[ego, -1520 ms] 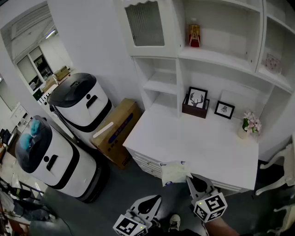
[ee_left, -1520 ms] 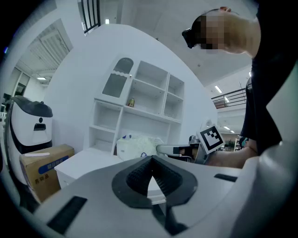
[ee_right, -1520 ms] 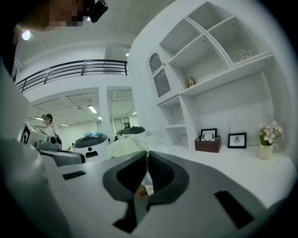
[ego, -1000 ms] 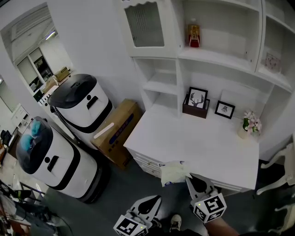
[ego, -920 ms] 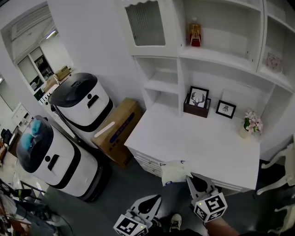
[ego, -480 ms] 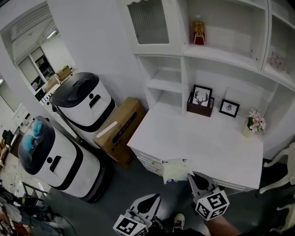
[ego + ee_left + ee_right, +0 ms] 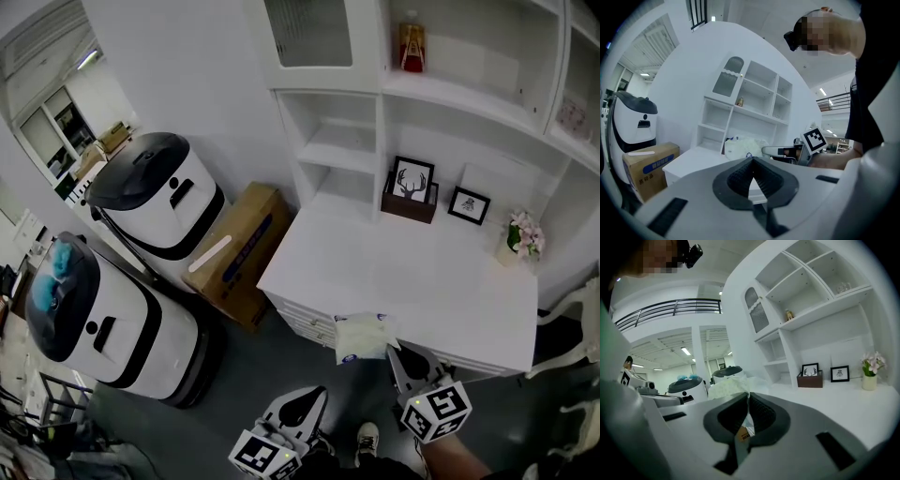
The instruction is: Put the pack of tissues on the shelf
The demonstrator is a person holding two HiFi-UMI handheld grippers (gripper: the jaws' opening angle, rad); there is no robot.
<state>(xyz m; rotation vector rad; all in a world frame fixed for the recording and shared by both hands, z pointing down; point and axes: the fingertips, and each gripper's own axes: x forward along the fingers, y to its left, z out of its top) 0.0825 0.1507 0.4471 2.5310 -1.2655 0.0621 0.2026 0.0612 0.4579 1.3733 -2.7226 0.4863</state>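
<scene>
A soft pale pack of tissues point(image 7: 363, 337) hangs at the front edge of the white desk point(image 7: 441, 291), pinched at one end by my right gripper point(image 7: 393, 354), which is shut on it. The right gripper view shows the pack point(image 7: 733, 384) sticking out beyond the closed jaws of that gripper point(image 7: 748, 405). My left gripper point(image 7: 307, 405) is low at the bottom of the head view, shut and empty; its jaws meet in the left gripper view point(image 7: 753, 161), where the pack point(image 7: 745, 147) shows ahead. White shelves point(image 7: 450, 94) rise behind the desk.
The desk holds a framed deer picture point(image 7: 411, 182) in a brown box, a small frame point(image 7: 469, 205) and a flower vase point(image 7: 517, 239). A red-labelled bottle point(image 7: 410, 46) stands on an upper shelf. Left of the desk are a cardboard box point(image 7: 234, 253) and two white robots point(image 7: 155, 192).
The view has shifted slightly toward the desk and shelves; the right gripper with the pack has edged a little right and lower in frame. The left gripper stays put.
</scene>
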